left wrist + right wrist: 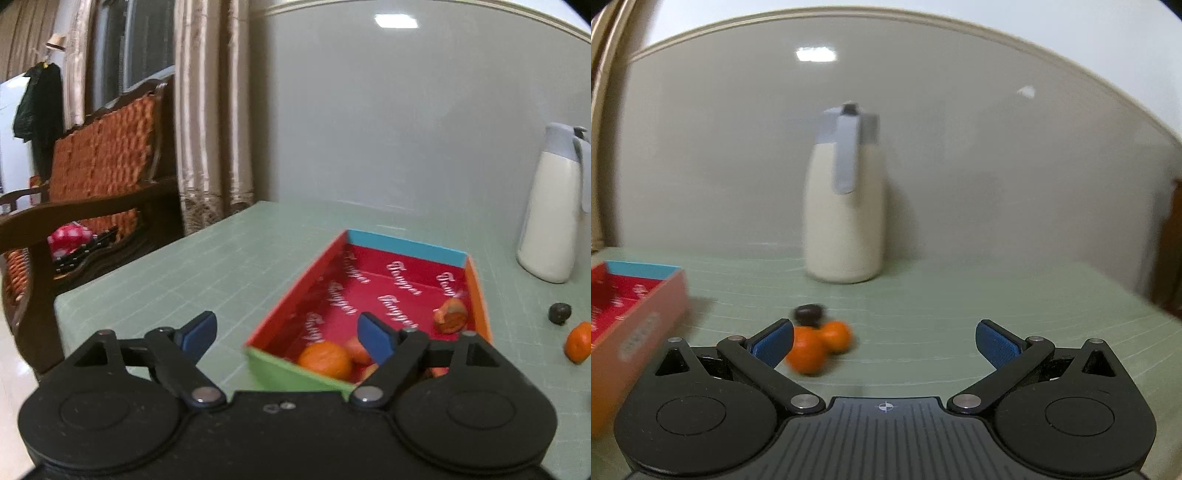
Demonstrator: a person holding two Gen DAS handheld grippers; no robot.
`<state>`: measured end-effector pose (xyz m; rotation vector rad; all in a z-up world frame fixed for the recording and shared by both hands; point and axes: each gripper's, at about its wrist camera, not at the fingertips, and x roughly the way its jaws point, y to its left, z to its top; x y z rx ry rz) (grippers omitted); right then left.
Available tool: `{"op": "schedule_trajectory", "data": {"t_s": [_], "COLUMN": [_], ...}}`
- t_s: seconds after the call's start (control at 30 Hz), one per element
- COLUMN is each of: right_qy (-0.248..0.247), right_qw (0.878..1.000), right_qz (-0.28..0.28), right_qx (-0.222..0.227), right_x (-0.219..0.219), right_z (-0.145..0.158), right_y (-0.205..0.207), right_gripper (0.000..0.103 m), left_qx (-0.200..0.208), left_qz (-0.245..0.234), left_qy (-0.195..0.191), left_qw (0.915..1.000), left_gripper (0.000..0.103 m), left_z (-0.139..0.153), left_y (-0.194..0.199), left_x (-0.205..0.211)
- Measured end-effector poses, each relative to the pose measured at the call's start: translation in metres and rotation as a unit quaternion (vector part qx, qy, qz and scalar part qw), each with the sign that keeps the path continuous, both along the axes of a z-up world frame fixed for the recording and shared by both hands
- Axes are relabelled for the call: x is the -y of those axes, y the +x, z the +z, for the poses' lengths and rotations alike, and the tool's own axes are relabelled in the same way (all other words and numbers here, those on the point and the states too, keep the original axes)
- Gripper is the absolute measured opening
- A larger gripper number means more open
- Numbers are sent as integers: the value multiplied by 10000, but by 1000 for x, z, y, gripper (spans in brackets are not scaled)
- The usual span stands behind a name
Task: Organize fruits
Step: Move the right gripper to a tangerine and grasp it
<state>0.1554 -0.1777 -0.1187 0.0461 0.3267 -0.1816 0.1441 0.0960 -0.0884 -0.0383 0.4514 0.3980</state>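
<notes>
A white thermos jug (pixel 845 206) with a grey lid stands on the green table (pixel 942 295) well ahead of the jaws, while a wooden orange-cushioned chair (pixel 99 173) and beige curtains (pixel 210 110) sit far left.

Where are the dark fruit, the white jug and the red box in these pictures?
dark fruit (pixel 808 313): right wrist view, middle of its dark skin.
white jug (pixel 844 221): right wrist view, middle of its cream body.
red box (pixel 373 291): left wrist view, bare red floor with white lettering.
</notes>
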Motion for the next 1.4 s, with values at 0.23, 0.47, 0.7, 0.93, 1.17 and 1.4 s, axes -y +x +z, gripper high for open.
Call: {"op": "schedule_trajectory", "data": {"t_s": [0.23, 0.47, 0.7, 0.93, 1.17, 1.4], "right_qy": [458, 513, 691, 1093, 853, 827], "right_qw": [9974, 9954, 9936, 9852, 9866, 9863], "right_qz": [362, 536, 452, 303, 322, 623], "right_qx": [-421, -604, -773, -1284, -1350, -1282], "right_x": [-15, -35, -37, -24, -30, -36], "right_z": [-7, -11, -13, -23, -29, -26], "right_y": [29, 44, 57, 87, 90, 82], "right_gripper": [103, 103, 103, 66, 41, 41], "left_qx": [6, 139, 145, 92, 55, 64], "left_qz": [383, 689, 921, 1029, 1115, 1165], "left_qy": [-269, -277, -289, -271, -273, -290], "left_qw": [9989, 9971, 9952, 9943, 9934, 9927], "left_gripper": [82, 81, 82, 82, 82, 82], "left_z": [-8, -3, -1, -3, -4, -4], "left_y": [-17, -31, -39, -43, -46, -50], "left_x": [-31, -53, -70, -79, -84, -88]}}
